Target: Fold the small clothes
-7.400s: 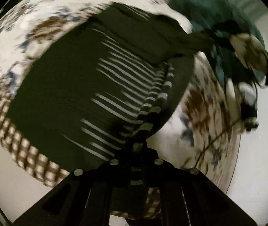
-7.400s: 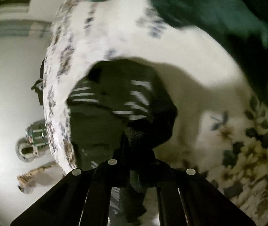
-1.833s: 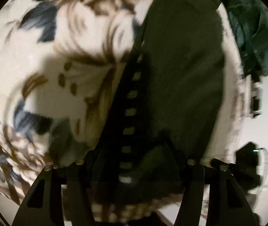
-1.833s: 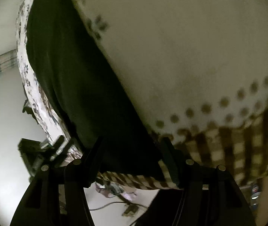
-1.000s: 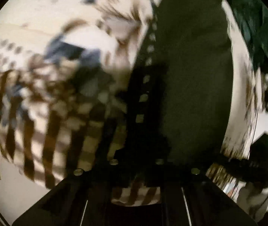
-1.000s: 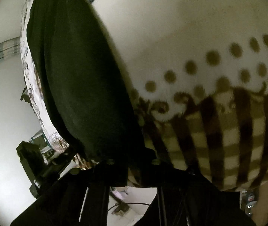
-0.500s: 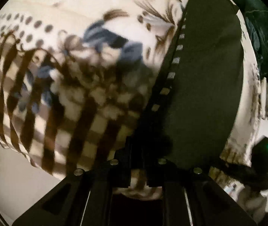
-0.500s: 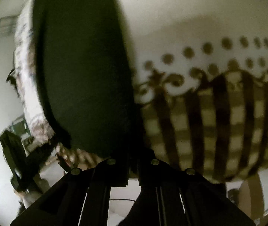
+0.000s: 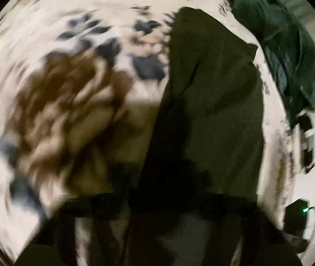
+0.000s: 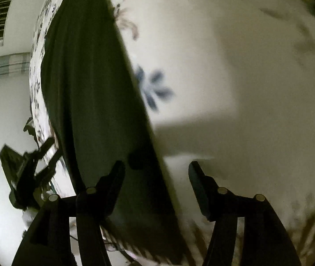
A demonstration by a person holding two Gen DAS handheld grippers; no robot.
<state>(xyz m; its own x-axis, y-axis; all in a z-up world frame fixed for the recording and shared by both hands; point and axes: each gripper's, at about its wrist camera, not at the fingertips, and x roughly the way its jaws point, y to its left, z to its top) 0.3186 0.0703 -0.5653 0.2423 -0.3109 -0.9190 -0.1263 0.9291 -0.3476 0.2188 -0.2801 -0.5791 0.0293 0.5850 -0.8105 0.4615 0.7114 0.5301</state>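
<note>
A dark green garment (image 9: 212, 99) lies flat in a long strip on the floral bed cover (image 9: 91, 44). My left gripper (image 9: 164, 201) is a dark blur at the bottom of its view. Its jaws are closing, and the garment's near end runs down into them. In the right wrist view the same garment (image 10: 86, 88) stretches away to the upper left. My right gripper (image 10: 156, 168) hovers over its near right edge, jaws opening. That edge passes between the fingers (image 10: 117, 173), and the pads do not press on it.
A teal cloth (image 9: 290, 55) is heaped at the bed's far right. Beyond the bed's edge a black device with a green light (image 9: 296, 217) stands on the pale floor, also seen as a black device (image 10: 24, 173) at lower left. Bare cover (image 10: 223, 44) spreads right of the garment.
My right gripper has let go of the garment and opened. Both hands have moved in from the bed's checked border over the flowered part. The garment's striped edge has gone from the left view.
</note>
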